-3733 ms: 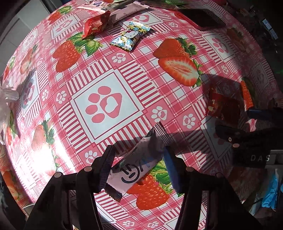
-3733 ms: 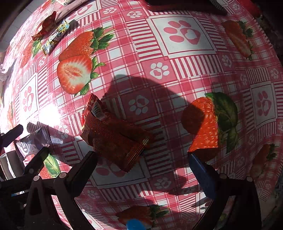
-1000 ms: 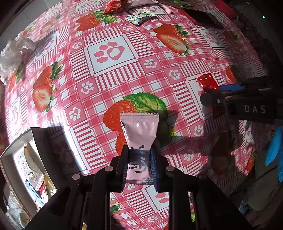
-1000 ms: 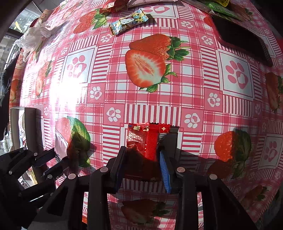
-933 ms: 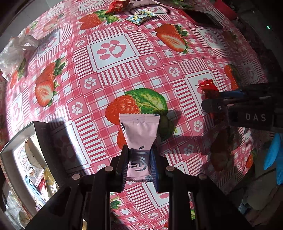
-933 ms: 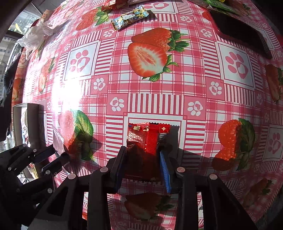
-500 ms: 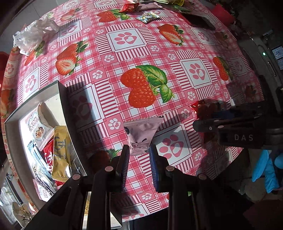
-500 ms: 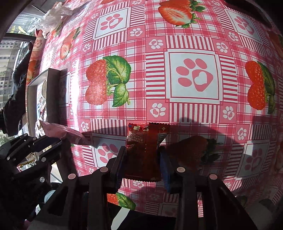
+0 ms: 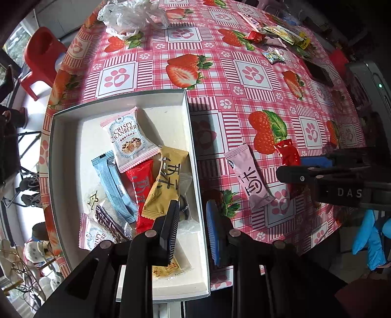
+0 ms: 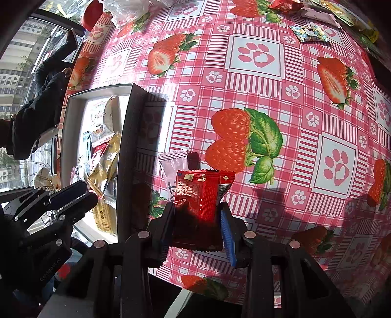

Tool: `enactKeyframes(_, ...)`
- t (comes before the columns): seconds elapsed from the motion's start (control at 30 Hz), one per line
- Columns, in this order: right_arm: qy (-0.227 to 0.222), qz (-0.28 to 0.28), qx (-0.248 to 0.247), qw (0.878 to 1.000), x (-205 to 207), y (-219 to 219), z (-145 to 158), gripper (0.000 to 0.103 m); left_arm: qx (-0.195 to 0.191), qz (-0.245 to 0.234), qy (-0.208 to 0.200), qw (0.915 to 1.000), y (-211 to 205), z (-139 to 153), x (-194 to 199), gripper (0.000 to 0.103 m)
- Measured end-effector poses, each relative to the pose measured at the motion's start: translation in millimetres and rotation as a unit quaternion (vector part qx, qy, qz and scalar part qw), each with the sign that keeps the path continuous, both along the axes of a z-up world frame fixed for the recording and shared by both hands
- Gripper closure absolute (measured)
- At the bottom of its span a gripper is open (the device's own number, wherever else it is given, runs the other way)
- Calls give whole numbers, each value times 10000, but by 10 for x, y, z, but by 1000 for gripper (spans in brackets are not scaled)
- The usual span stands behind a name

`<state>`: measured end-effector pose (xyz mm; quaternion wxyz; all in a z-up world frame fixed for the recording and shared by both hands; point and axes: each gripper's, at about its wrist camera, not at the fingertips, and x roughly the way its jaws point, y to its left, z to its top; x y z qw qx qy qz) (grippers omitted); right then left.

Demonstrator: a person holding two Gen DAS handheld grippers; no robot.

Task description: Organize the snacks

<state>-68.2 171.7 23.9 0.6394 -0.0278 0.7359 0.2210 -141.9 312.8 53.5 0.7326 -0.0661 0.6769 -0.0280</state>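
Observation:
A white box [image 9: 193, 137] at the table's left holds several snack packets. My left gripper [image 9: 191, 226] is open and empty, its fingers either side of the box's right wall. A pink snack packet [image 9: 249, 178] lies on the tablecloth just right of the box; it also shows in the right wrist view [image 10: 171, 166]. My right gripper [image 10: 196, 222] is shut on a red snack packet [image 10: 200, 195], held above the table to the right of the pink packet. The red packet also shows in the left wrist view [image 9: 288, 154].
More loose snacks [image 9: 273, 39] lie at the far side of the strawberry tablecloth. A crumpled white plastic bag [image 9: 129, 14] sits at the far left. A dark phone [image 9: 317, 72] lies far right. A red stool [image 9: 41, 56] stands beyond the table's left edge.
My left gripper opened and the pink packet dropped onto the table right of the box. The left gripper moved left over the box's wall. The right gripper followed leftward with the red packet.

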Motion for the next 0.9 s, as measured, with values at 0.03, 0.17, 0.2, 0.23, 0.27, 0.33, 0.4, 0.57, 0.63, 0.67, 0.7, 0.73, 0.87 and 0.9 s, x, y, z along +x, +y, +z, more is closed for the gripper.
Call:
enactKeyframes(0.03,-3,39,-2,10000,3,57,-4,65,-50,9,47,10000,1,-15,3,78)
enactKeyframes(0.17,30,6,-90,10000,-16,111,-40,65,-300,-192,259,9990,-217,-92,98,70)
enactKeyframes(0.2,38,-32,-123,9999,-23,-1,-36,65,-386,-300,336,9982,-322,-122,139,54)
enactKeyframes(0.23,45,-88,-158,9998,-28,-67,-30,65,-422,-379,380,9977,-428,-156,180,46)
enactKeyframes(0.27,46,-153,-199,9997,-22,-140,-39,65,-418,-430,394,9974,-524,-193,217,36)
enactKeyframes(0.33,50,-302,-273,9992,-32,-280,-51,65,-337,-512,510,9968,-701,-291,289,35)
enactKeyframes(0.4,60,-458,-324,9984,-53,-440,-58,65,-211,-434,695,9964,-803,-415,354,35)
enactKeyframes(0.57,112,-780,-355,9963,-104,-801,-78,65,-176,-5,1041,9944,-915,-689,501,35)
enactKeyframes(0.63,146,-866,-355,9955,-123,-1001,-102,65,-78,89,1113,9937,-966,-774,530,35)
enactKeyframes(0.67,158,-897,-355,9952,-143,-1064,-108,65,10,98,1123,9936,-993,-797,535,34)
enactKeyframes(0.7,168,-921,-352,9950,-157,-1103,-115,65,106,71,1071,9942,-1032,-800,536,33)
enactKeyframes(0.73,176,-944,-346,9948,-162,-1177,-115,65,206,-2,1032,9944,-1076,-807,533,33)
enactKeyframes(0.87,182,-1021,-307,9941,-189,-1336,-91,65,622,-299,869,9938,-1199,-792,497,54)
enactKeyframes(0.9,179,-1033,-295,9941,-196,-1326,-99,65,587,-354,796,9945,-1209,-773,492,72)
